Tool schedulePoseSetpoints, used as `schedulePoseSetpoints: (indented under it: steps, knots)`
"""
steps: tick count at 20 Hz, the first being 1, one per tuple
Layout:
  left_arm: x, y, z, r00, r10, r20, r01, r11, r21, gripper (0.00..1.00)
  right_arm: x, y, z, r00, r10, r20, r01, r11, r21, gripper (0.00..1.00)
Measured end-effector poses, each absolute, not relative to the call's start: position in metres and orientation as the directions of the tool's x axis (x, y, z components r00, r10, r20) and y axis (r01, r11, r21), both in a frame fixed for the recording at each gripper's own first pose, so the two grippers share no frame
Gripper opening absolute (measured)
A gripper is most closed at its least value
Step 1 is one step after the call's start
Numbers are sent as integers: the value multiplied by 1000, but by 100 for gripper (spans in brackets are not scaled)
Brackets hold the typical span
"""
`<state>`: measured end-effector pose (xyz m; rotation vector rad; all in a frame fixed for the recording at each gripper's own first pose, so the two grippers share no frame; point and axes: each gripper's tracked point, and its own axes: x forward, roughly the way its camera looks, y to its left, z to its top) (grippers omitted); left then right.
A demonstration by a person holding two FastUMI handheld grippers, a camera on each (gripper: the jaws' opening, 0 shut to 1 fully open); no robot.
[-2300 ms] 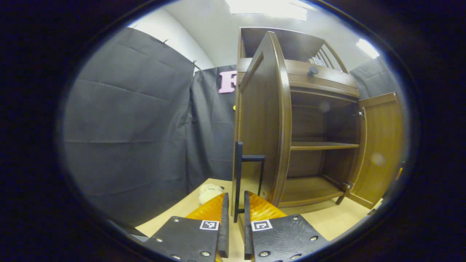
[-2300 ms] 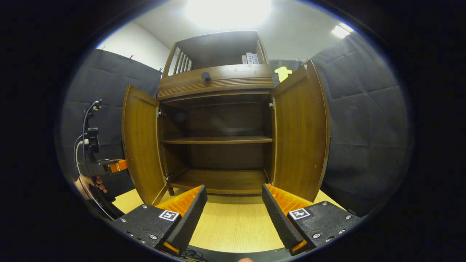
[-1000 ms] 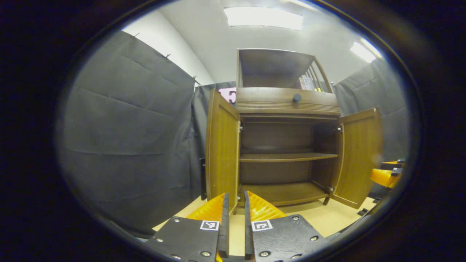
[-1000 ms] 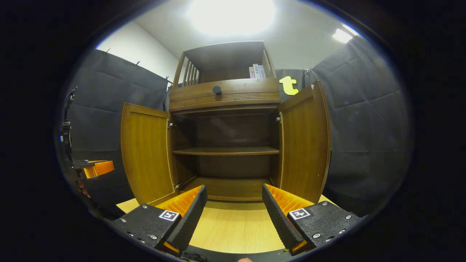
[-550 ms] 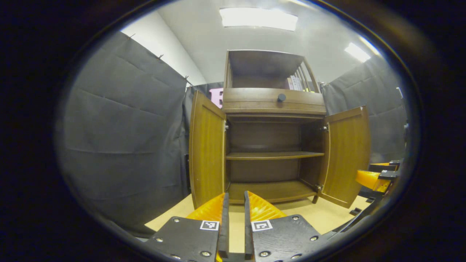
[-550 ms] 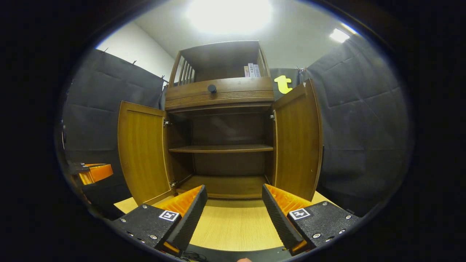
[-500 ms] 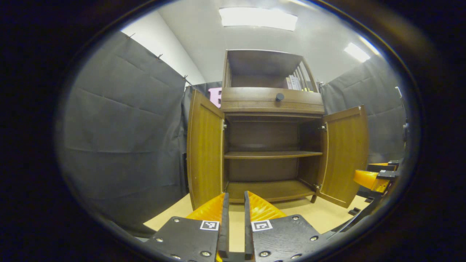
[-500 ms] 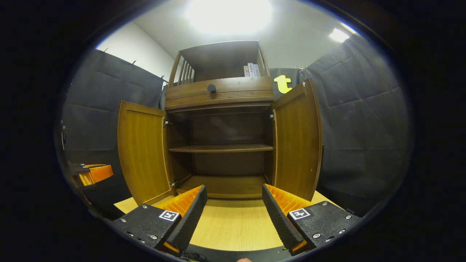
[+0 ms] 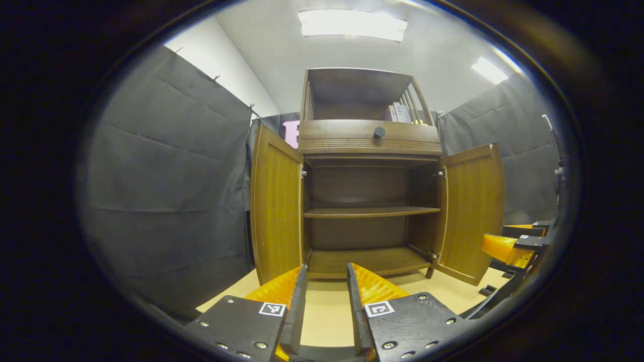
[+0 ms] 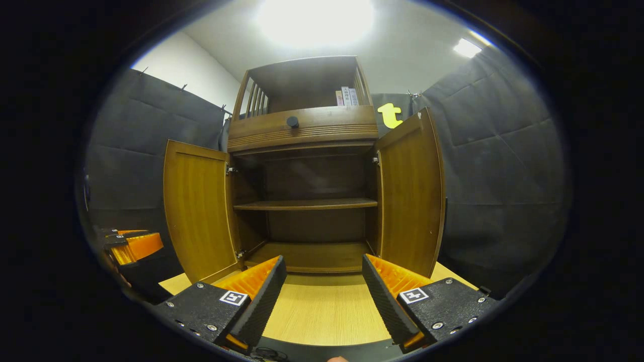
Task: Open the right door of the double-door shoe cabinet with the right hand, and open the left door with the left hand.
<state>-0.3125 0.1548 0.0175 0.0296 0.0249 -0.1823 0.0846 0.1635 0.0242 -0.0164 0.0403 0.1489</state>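
at twelve o'clock the upright shoe cabinet [image 10: 307, 201] faces both grippers, left door [image 10: 198, 211] and right door [image 10: 410, 198] swung outward (shelves bare); left gripper [image 9: 324, 306] narrowly parted, right gripper [image 10: 322, 294] wide, both holding nothing.

Dark grey cloth walls [image 9: 166, 166] pinned up around the booth, a white wall [image 10: 186, 65] rising behind them at left, white ceiling [image 9: 443, 55] with bright rectangular light panels [image 9: 352, 24], pale wood-grain floor [image 10: 322, 311] below.
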Motion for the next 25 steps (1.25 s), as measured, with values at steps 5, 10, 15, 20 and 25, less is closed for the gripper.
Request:
schedulePoseSetpoints:
  steps: [5, 10, 15, 20, 25]
  knots:
    - [-311, 161, 15, 988, -151, -28, 151, 988, 31, 93, 88, 166, 27, 988, 148, -38, -149, 989, -22, 94]
    - [-309, 161, 17, 988, -157, -11, 157, 986, 55, 93, 92, 170, 28, 989, 146, -33, -147, 989, -19, 94]
    - [-299, 156, 21, 987, -163, 0, 163, 984, 68, 81, 97, 172, 31, 990, 140, -26, -141, 990, -19, 94]
    - [-297, 158, 16, 987, -161, -9, 161, 985, 64, 81, 99, 170, 30, 991, 129, -27, -129, 992, -16, 94]
    - [-295, 163, 14, 989, -148, -18, 149, 987, 55, 81, 101, 172, 31, 992, 125, -23, -126, 992, -17, 94]
